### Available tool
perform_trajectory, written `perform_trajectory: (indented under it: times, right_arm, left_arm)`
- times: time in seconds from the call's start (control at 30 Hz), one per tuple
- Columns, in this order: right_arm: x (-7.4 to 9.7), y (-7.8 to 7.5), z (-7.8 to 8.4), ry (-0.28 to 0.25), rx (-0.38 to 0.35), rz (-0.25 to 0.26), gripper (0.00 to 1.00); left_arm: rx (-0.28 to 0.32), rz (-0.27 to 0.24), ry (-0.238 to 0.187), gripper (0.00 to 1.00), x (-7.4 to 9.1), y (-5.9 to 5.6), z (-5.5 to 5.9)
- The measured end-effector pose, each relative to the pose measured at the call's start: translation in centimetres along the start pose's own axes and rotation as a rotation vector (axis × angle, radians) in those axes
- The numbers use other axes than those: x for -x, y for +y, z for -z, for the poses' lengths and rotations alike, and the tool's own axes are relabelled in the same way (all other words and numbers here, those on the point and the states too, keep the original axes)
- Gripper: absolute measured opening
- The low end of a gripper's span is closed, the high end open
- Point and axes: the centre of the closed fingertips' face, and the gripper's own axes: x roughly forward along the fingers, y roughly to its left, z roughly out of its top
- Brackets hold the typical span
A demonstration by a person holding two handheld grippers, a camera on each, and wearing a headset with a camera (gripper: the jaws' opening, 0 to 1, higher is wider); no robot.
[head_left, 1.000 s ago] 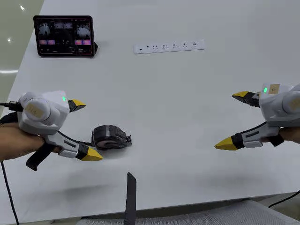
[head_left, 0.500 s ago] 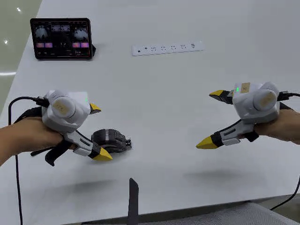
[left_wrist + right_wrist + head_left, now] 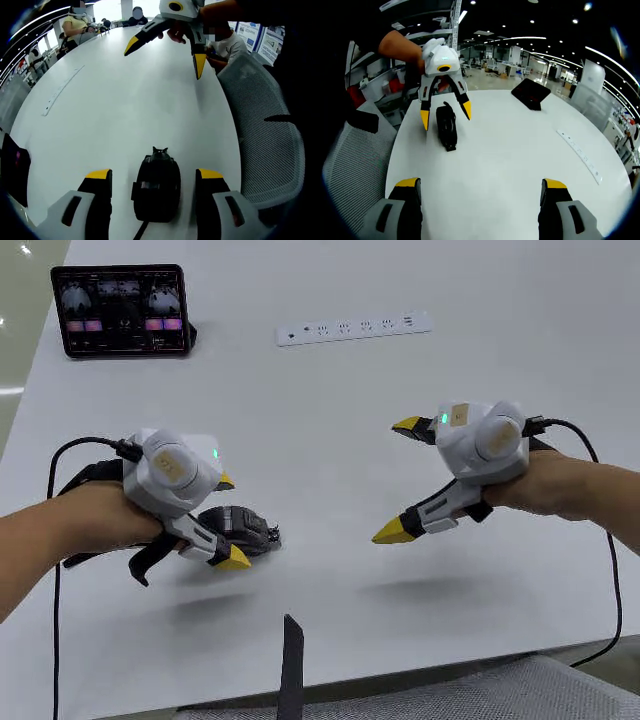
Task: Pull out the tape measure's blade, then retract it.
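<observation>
left gripper (image 3: 230, 521) jaws apart astride tape measure (image 3: 156, 187) (gaps both sides), right gripper (image 3: 397, 478) spread over open table (image 3: 330, 570)

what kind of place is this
Likely an open-plan office or lab: a long white table with a power strip and tablet, a mesh chair, and rows of desks under ceiling lights behind.
</observation>
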Motion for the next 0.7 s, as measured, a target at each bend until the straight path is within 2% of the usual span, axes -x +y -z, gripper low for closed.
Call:
perform_trajectory:
  times: [0.13,0.23,0.27,0.3,0.37,0.47,0.57,0.7]
  right_arm:
    - [-1.3,0.5,-0.7,-0.003,0.021,-0.025,0.99]
    - [-1.9,0.9,-1.2,0.002,0.036,-0.040,0.99]
    - [-2.2,1.2,-1.4,0.000,0.043,-0.049,0.99]
    - [-2.3,1.4,-1.6,-0.001,0.047,-0.055,0.99]
    - [-2.9,1.6,-1.8,-0.001,0.054,-0.066,0.99]
    - [-3.6,2.0,-2.1,0.002,0.066,-0.090,0.91]
    - [-4.5,2.1,-2.5,0.002,0.070,-0.099,0.91]
    - [-5.7,2.5,-2.9,-0.004,0.104,-0.115,0.83]
  left_arm:
    - [-0.001,0.019,0.029,0.54,-0.6,-0.2,0.1]
    - [-0.030,0.028,0.053,0.41,-0.9,-0.3,0.4]
    - [-0.046,0.032,0.074,0.34,-1.0,-0.4,0.7]
    - [-0.039,0.025,0.063,0.35,-1.1,-0.4,0.4]
    - [-0.049,0.031,0.082,0.35,-1.0,-0.4,0.6]
    - [-0.056,0.032,0.091,0.34,-1.0,-0.4,0.7]
    - [-0.070,0.030,0.110,0.34,-1.1,-0.3,0.8]
    - [-0.079,0.016,0.120,0.34,-1.2,-0.1,0.9]
